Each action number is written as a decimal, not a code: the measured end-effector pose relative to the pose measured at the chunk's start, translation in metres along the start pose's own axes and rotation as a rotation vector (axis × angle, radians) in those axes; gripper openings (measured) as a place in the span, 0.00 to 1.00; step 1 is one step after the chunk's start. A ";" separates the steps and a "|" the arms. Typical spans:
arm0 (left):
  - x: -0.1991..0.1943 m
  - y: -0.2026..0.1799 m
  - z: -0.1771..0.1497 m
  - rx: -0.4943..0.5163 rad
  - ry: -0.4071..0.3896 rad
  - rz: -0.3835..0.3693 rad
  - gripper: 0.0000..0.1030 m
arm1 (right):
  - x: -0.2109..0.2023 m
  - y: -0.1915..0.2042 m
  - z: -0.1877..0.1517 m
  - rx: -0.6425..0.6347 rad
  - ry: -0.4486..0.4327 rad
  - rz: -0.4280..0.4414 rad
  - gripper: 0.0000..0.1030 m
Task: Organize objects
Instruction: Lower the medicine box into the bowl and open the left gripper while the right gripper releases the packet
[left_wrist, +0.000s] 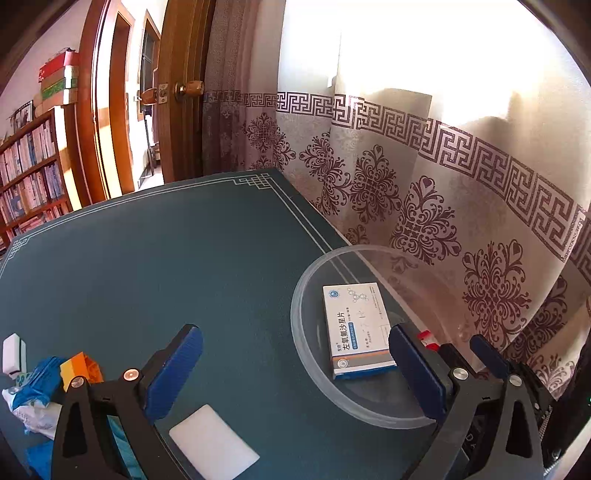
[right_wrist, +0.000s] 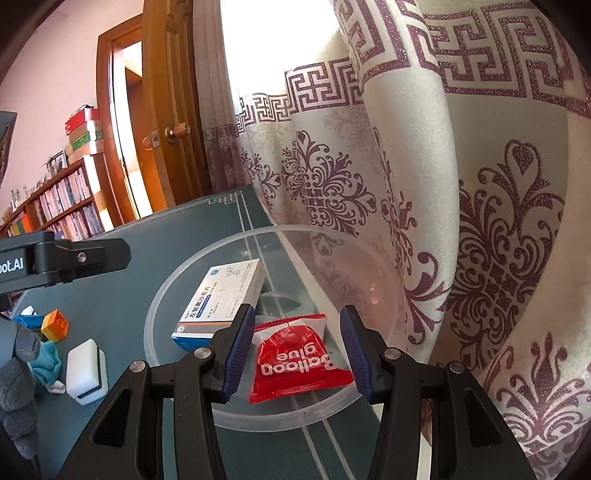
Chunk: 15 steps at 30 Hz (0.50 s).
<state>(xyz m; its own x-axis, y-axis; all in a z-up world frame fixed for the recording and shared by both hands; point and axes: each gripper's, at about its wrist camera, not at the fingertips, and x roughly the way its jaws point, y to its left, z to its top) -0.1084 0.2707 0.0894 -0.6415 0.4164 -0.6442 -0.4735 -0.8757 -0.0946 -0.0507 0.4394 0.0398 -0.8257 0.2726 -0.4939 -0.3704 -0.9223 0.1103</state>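
Observation:
A clear plastic bowl (left_wrist: 295, 317) stands at the right edge of the green table mat (left_wrist: 147, 258), against the curtain. Inside it lies a white and blue medicine box (left_wrist: 356, 328), also in the right wrist view (right_wrist: 218, 302). My left gripper (left_wrist: 299, 373) is open wide just in front of the bowl, with nothing between its fingers; its right finger overlaps the bowl's near rim. My right gripper (right_wrist: 297, 350) is over the bowl's (right_wrist: 155, 302) near side, its pads against the edges of a red "Balloon glue" packet (right_wrist: 295, 358).
A white block (left_wrist: 214, 439) lies under my left gripper. Left of it sit an orange brick (left_wrist: 79, 365), blue wrapping (left_wrist: 37, 384) and a small white piece (left_wrist: 13, 352). A patterned curtain (right_wrist: 480, 221) hangs close on the right. Door and bookshelf stand beyond the table.

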 end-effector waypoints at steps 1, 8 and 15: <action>-0.004 0.002 -0.002 0.003 -0.007 0.007 1.00 | 0.000 0.001 0.000 -0.002 -0.001 -0.003 0.53; -0.029 0.015 -0.012 0.014 -0.036 0.055 1.00 | -0.002 0.007 0.003 -0.022 -0.015 -0.040 0.56; -0.050 0.033 -0.021 0.000 -0.055 0.085 1.00 | -0.004 0.011 0.003 -0.042 -0.032 -0.084 0.56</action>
<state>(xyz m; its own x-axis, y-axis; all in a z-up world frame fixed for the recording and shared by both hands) -0.0791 0.2159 0.1026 -0.7115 0.3537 -0.6072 -0.4164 -0.9083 -0.0411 -0.0526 0.4285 0.0458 -0.8060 0.3569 -0.4722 -0.4208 -0.9066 0.0330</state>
